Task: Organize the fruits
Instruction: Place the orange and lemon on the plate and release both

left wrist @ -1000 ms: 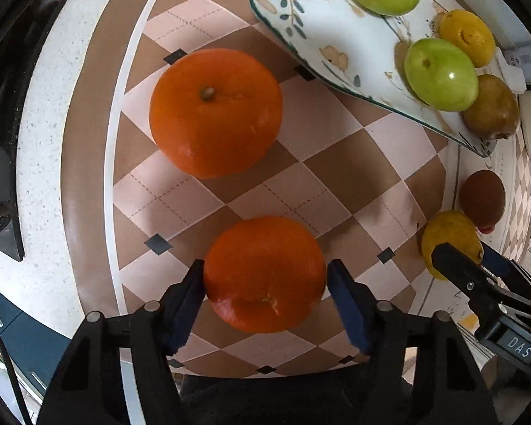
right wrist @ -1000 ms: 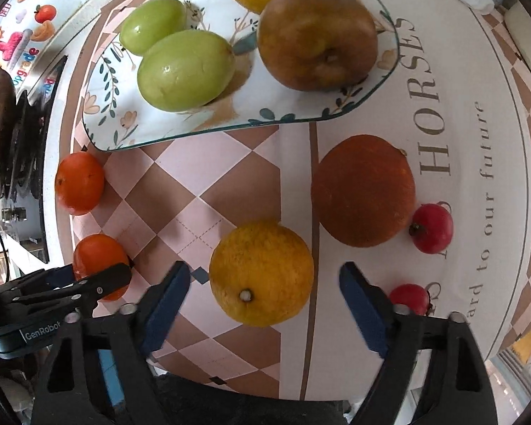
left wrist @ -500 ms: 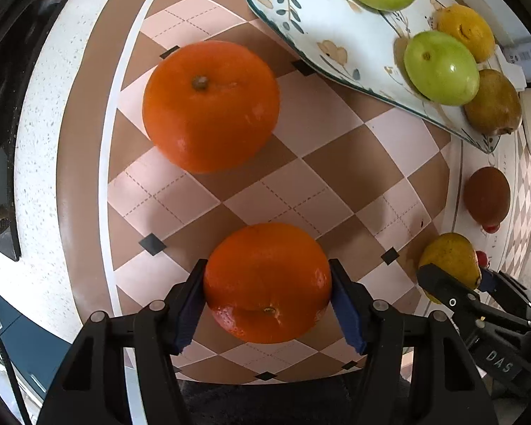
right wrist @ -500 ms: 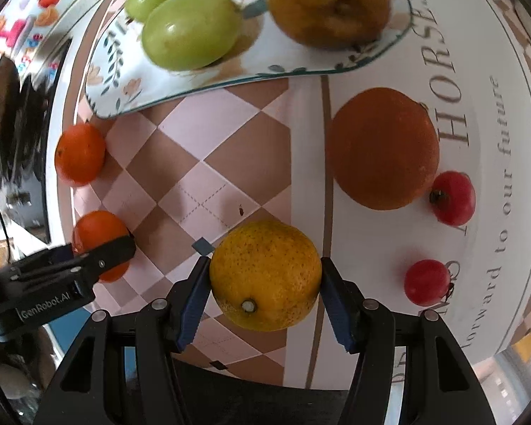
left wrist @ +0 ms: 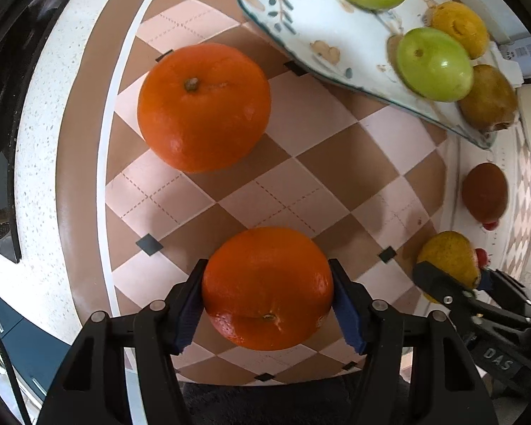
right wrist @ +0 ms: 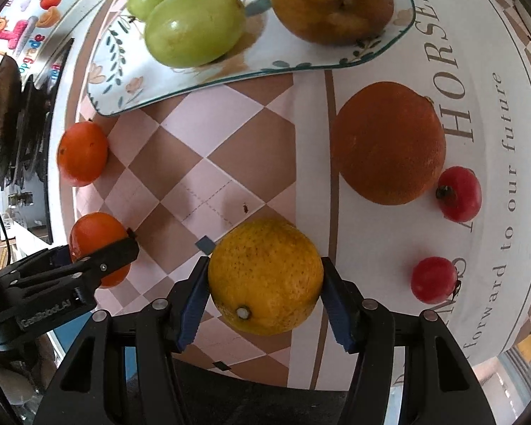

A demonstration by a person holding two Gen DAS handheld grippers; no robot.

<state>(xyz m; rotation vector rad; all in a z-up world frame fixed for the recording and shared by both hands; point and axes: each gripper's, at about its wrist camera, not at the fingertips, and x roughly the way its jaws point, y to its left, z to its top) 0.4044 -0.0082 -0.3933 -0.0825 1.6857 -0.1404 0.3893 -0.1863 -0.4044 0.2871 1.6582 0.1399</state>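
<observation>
My left gripper [left wrist: 267, 304] is shut on a small orange [left wrist: 267, 287], low over the checked cloth. A second orange [left wrist: 203, 106] lies ahead of it. My right gripper [right wrist: 263, 285] is shut on a yellow orange [right wrist: 265, 276], also seen in the left wrist view [left wrist: 447, 260]. The floral plate [left wrist: 301, 32] at the top right holds two green fruits [left wrist: 433, 63], a yellow fruit [left wrist: 460, 26] and a brown pear [left wrist: 488, 97]. In the right wrist view the plate [right wrist: 209, 78] lies beyond my right gripper.
A dark orange [right wrist: 387, 143] and two small red fruits [right wrist: 458, 193] [right wrist: 433, 279] lie to the right on the white lettered cloth. The left gripper's body [right wrist: 60, 283] stands at the left. A dark stove edge [left wrist: 0, 106] borders the counter on the left.
My right gripper has closed on the yellow orange and raised it a little. My left gripper keeps its hold on the small orange and has shifted slightly.
</observation>
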